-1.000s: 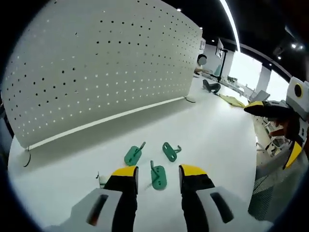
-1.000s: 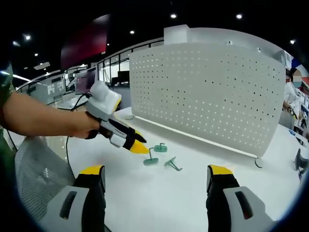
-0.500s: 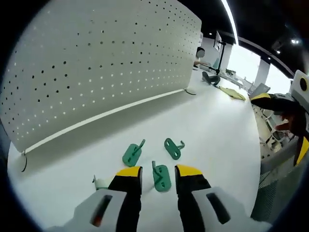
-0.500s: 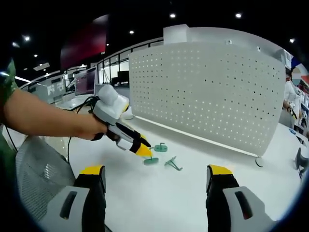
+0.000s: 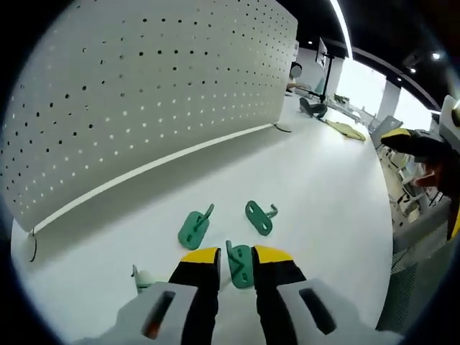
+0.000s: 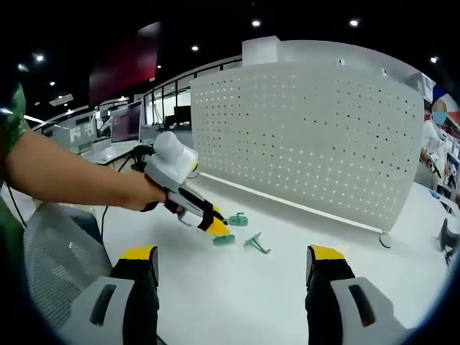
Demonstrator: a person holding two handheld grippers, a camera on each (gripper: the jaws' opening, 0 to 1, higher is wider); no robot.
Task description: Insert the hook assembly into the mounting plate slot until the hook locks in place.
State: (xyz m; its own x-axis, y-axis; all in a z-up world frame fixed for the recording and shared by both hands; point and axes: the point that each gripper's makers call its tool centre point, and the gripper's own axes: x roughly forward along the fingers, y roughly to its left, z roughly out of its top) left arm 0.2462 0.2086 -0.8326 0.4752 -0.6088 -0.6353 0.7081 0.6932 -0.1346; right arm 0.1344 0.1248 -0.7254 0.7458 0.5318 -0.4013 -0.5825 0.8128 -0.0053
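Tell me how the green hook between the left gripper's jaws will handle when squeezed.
The green plastic-looking hook plate is small and thin, so probably light and stiff. Lying on the smooth white table, it may skid or twist as the left gripper closes.

Left gripper view: three green hooks, one at lower centre (image 5: 240,264), one left of centre (image 5: 193,228) and one right of centre (image 5: 259,217), lie on a white table (image 5: 323,194). The left claw (image 5: 236,259) has yellow tips on black jaws with pale grey housing. A white pegboard (image 5: 144,93), upper left, carries a regular pattern of dark holes. Right gripper view: the right claw (image 6: 233,260) shows the same yellow, black and grey.
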